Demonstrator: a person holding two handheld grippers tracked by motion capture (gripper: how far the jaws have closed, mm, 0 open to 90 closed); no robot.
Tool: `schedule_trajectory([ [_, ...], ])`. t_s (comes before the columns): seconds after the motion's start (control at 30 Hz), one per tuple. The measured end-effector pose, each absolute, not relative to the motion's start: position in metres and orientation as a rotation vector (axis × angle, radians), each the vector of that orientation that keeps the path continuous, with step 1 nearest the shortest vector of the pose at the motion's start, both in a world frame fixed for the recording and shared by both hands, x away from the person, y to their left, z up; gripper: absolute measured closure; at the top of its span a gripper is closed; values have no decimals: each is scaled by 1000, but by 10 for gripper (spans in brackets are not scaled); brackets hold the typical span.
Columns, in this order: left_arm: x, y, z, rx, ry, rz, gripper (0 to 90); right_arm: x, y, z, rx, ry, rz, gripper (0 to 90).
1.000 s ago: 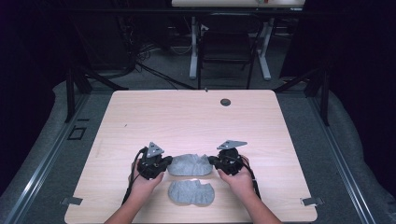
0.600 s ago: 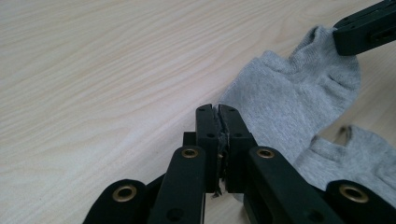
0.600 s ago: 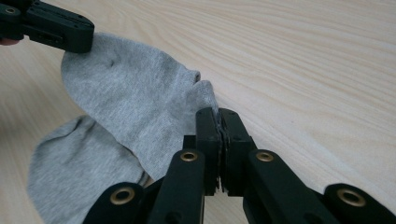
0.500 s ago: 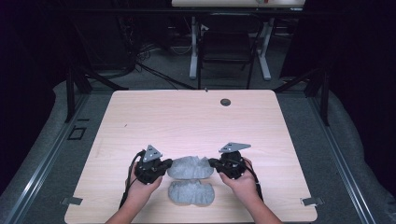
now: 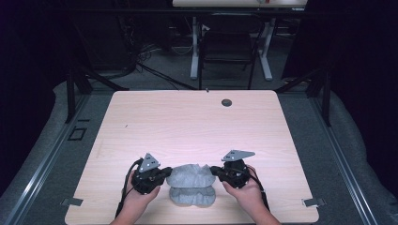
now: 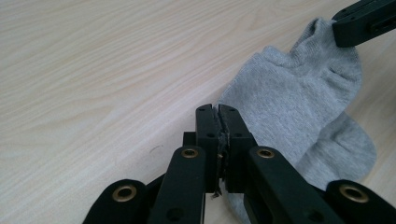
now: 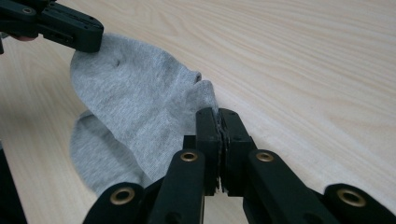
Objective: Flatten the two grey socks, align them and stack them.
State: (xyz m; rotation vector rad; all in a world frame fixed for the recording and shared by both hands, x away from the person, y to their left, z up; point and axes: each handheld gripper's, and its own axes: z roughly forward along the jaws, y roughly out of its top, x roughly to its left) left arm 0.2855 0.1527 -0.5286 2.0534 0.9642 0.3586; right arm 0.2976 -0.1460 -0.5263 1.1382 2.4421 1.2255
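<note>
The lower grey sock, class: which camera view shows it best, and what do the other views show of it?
The high view: the lower grey sock lies nearly whole on the table, beneath the upper sock held between both grippers. The left gripper view shows one rounded end of it. The right gripper view shows its other end, partly covered.

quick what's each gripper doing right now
Left gripper: closed, pinching one end of the upper grey knitted sock.
Right gripper: closed, pinching that sock's other end.
</note>
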Motion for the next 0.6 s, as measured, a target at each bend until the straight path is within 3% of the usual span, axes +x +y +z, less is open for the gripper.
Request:
schedule_trajectory([
  [0.6,265,156,-534,2057,942,300,882,271,-152,-528,1122,2477,1239,881],
])
